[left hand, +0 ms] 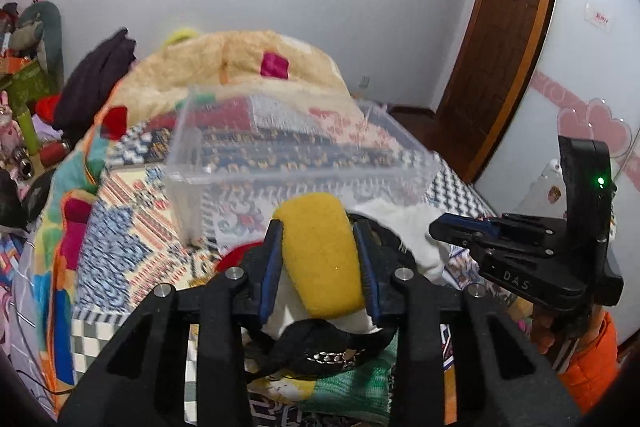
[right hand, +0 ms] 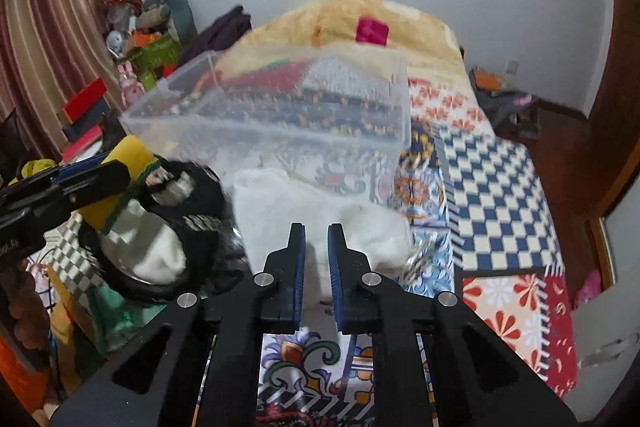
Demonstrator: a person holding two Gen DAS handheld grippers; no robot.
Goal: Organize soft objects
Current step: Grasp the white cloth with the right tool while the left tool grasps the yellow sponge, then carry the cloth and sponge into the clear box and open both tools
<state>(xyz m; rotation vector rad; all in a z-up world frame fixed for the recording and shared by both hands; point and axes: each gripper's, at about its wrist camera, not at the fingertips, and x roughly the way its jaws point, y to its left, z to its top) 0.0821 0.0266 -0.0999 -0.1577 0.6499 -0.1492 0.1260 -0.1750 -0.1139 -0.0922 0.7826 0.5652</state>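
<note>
Yellow sponge (left hand: 320, 251) sits clamped between the fingers of the left gripper (left hand: 319, 227) at centre frame in the left wrist view; we see both pads pressed against its sides. Below it lie a black strap (left hand: 320, 343) and white cloth (left hand: 412, 227). A clear plastic bin (left hand: 296, 143) stands on the patterned quilt (left hand: 120, 227) just beyond the sponge, above centre. In the right wrist view, the right gripper (right hand: 317, 231) at lower centre has its fingers close together with a narrow gap, gripping nothing. A white fluffy cloth (right hand: 280, 203) lies beneath; whether the fingertips touch it we cannot tell.
</note>
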